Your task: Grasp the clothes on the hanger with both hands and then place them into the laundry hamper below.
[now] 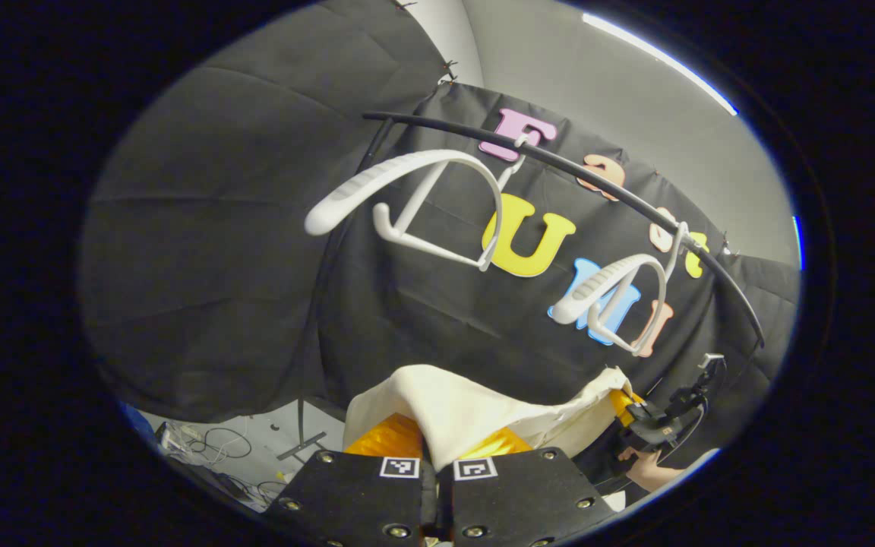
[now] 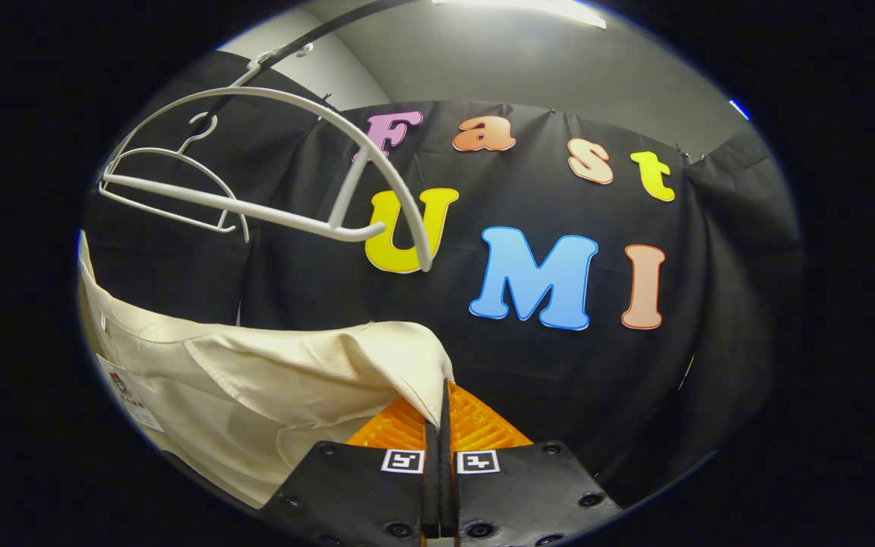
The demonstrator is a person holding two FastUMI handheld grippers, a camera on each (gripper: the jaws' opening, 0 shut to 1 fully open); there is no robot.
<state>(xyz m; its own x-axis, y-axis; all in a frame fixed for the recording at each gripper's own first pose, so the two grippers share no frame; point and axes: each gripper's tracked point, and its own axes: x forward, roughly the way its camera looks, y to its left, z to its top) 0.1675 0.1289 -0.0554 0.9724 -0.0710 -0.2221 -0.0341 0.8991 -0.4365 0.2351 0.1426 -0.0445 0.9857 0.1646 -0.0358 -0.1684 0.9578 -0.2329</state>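
left gripper pinches cream garment | right gripper clamps its edge – white hanger bare at 10 o'clock | risk: thin hold – cloth slips before the hamper

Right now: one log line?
left claw: shut on garment | right claw: shut on garment | hangers: bare

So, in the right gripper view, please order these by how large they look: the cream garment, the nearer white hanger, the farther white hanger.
1. cream garment
2. nearer white hanger
3. farther white hanger

The two hangers may be the same real size; the nearer one looks bigger because it is closer to the camera.
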